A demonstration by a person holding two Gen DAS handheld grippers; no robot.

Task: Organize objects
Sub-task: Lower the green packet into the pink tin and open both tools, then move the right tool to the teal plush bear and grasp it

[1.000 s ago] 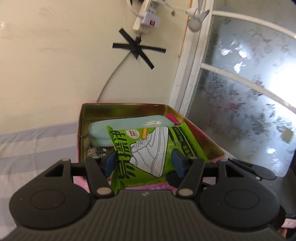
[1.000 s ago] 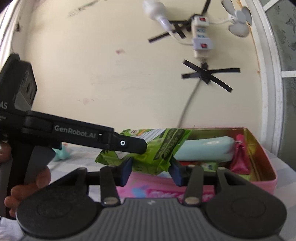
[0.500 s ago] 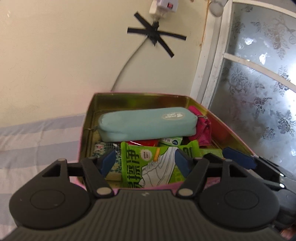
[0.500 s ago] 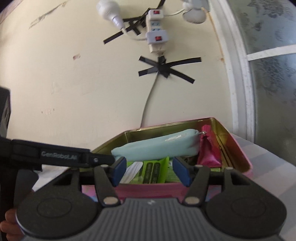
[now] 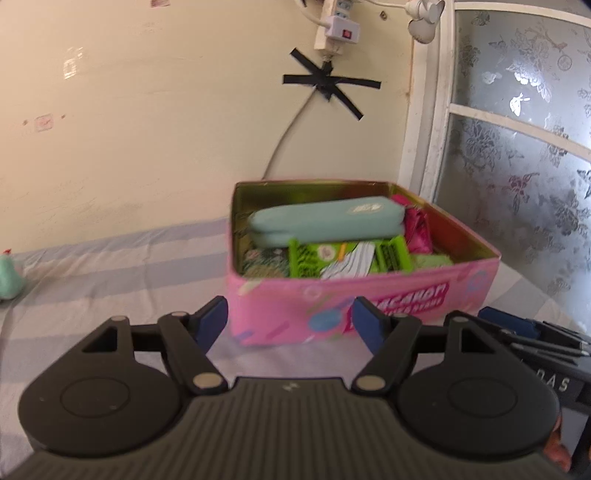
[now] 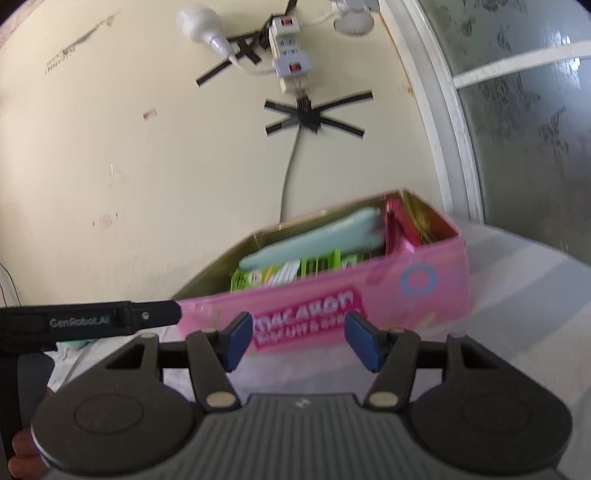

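A pink tin box (image 5: pixel 369 295) (image 6: pixel 424 291) stands on the striped cloth against the wall. Inside it lie a light-blue pencil case (image 5: pixel 325 219) (image 6: pixel 314 242), a green shoe-print packet (image 5: pixel 347 256) (image 6: pixel 284 273) and a magenta pouch (image 5: pixel 415 225) (image 6: pixel 400 230). My left gripper (image 5: pixel 290 325) hangs in front of the box's near wall, its jaws still opening with nothing between them. My right gripper (image 6: pixel 298 339) is open and empty, likewise short of the box. The left gripper's black body (image 6: pixel 92 321) shows at the left of the right wrist view.
A cream wall with a taped cable (image 5: pixel 325 83) and a power strip (image 5: pixel 336 26) rises behind the box. A frosted window (image 5: pixel 517 166) stands to the right. A small mint-green toy (image 5: pixel 9 275) lies at the far left on the cloth (image 5: pixel 110 273).
Both grippers held the green packet over the box, let it go into the box, and have since pulled back; the box now looks farther away in both views.
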